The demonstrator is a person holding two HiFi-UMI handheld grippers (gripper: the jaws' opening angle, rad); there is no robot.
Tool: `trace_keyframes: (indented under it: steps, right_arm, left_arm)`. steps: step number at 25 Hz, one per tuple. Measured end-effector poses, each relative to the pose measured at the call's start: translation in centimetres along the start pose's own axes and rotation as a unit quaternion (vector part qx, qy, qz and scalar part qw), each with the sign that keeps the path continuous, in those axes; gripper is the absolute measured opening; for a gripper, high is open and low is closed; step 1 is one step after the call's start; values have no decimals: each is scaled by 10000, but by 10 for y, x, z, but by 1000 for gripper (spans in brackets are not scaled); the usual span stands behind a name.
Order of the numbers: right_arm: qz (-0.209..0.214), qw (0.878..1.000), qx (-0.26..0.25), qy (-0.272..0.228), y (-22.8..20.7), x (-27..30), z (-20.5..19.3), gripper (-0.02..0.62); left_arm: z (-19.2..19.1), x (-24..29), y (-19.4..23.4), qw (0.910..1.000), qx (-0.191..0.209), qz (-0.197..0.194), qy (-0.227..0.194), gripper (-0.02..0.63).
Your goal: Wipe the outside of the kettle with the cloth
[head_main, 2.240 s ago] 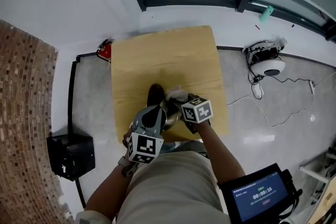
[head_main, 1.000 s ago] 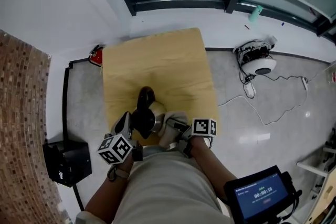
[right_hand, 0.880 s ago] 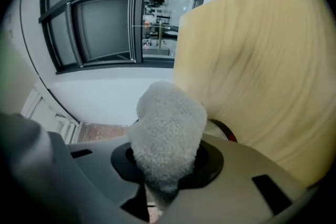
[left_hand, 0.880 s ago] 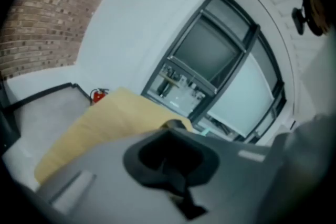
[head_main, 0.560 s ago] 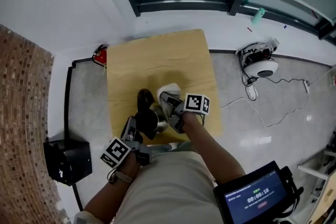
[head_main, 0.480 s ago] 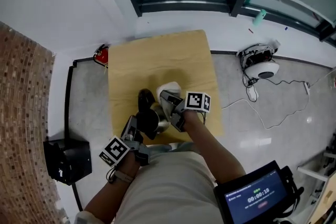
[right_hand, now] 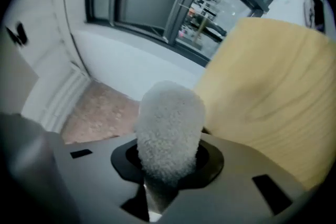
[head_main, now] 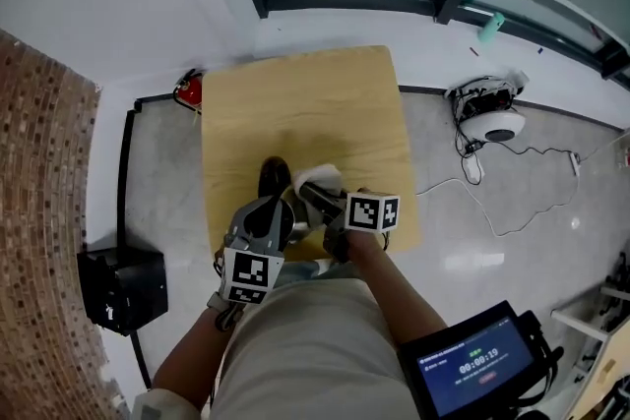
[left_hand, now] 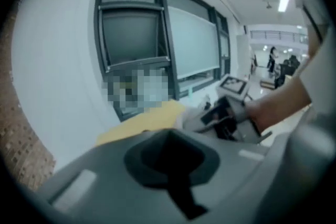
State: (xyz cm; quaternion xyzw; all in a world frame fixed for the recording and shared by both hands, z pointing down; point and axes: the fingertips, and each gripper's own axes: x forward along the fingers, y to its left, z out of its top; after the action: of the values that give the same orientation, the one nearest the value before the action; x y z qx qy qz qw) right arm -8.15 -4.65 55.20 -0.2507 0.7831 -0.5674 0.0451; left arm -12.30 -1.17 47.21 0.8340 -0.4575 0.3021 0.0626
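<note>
Table (head_main: 295, 103); kettle (head_main: 275, 179) half hidden by left gripper (head_main: 264, 216), cloth (head_main: 317, 177).

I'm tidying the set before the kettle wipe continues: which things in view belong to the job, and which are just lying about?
Job: kettle; cloth; right hand-held gripper clamping the cloth.
Lying about: black box; white round device with cables; red object.
</note>
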Motion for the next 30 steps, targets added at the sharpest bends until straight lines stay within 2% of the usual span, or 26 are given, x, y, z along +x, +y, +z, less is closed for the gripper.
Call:
trace_keyframes:
  steps: [1,2,3,5,6,7,9,10,11,13,14,15,17,18,19,21,22,23,25,26,27,29,30]
  right_arm:
    - [498,9983,-39,-302,25,-2,8,109]
    - [655,9967,-106,-473,30,-1,9,109]
    - [396,9980,-138,-475,13,4,4,109]
    - [-498,9983,254,-183,-45,14,-7,109]
    - [-572,9975,398,-72,-48,16,-6,109]
    - [-321,9993,182,-47,-26,16,-1,109]
    - [316,9958,-859,-62,36,19,11,109]
    - [296,9919,-1236,-3,44,24,12,109]
    - [-5,9905,-1369,138,30,31,8,109]
    - [-939,9892,-950,600,-32,43,-6,109]
    - [-1156,9876,-747,751,-46,44,-10,109]
    - [-1055,9879,-850,750,-33,43,-8,109]
    - [-428,9854,-1587,434,28,36,2,109]
    - [-294,9839,-1740,287,40,35,3,109]
    - [-404,9857,-1616,251,27,36,1,109]
    - [-1002,9904,-788,533,-36,44,-11,109]
    - [-1158,9896,-466,711,-53,48,-13,109]
    - [-1112,9888,-551,829,-45,51,-10,109]
    - [-744,9821,-1523,819,9,52,3,109]
    - [-638,9793,-1790,703,24,50,5,104]
    - [-679,9809,-1728,580,18,47,3,104]
    - [-1181,9881,-845,506,-36,41,-7,106]
    - [-1294,9897,-382,474,-50,38,-9,104]
  left_arm:
    - [0,0,0,10000,37,59,-48,-3]
    - [-1,-1,0,9999,64,102,-67,-3]
    - [-2,-1,1,9999,80,133,-71,-3]
    - [-1,-1,1,9998,73,146,-71,-3]
    - [0,-2,0,9999,63,124,-72,-3]
    - [0,-2,-1,9999,54,94,-74,-3]
    - [-1,-2,0,9999,36,63,-79,-3]
    - [-2,-3,0,9999,31,73,-85,-3]
    - [-3,-3,0,9999,36,85,-98,-3]
    - [-2,-4,-1,9999,49,80,-132,-3]
    - [-1,-5,0,9999,36,71,-130,-3]
    - [-2,-6,0,9999,8,62,-106,-3]
    - [-6,-6,2,10000,-57,40,-43,-3]
    - [-7,-6,3,10000,-62,44,-30,-3]
    - [-7,-6,4,10000,-41,65,-32,-3]
    - [-7,-6,3,9999,14,116,-52,-3]
    - [-6,-6,3,9999,30,129,-64,-3]
    - [-5,-5,3,9999,34,138,-79,-3]
    - [-6,-4,4,9998,14,179,-94,-3]
    - [-7,-4,5,9998,6,203,-93,-3]
    - [-7,-4,4,9997,12,211,-91,-3]
    - [-4,-4,3,9997,48,210,-94,-3]
    - [-2,-4,4,9997,53,217,-103,-3]
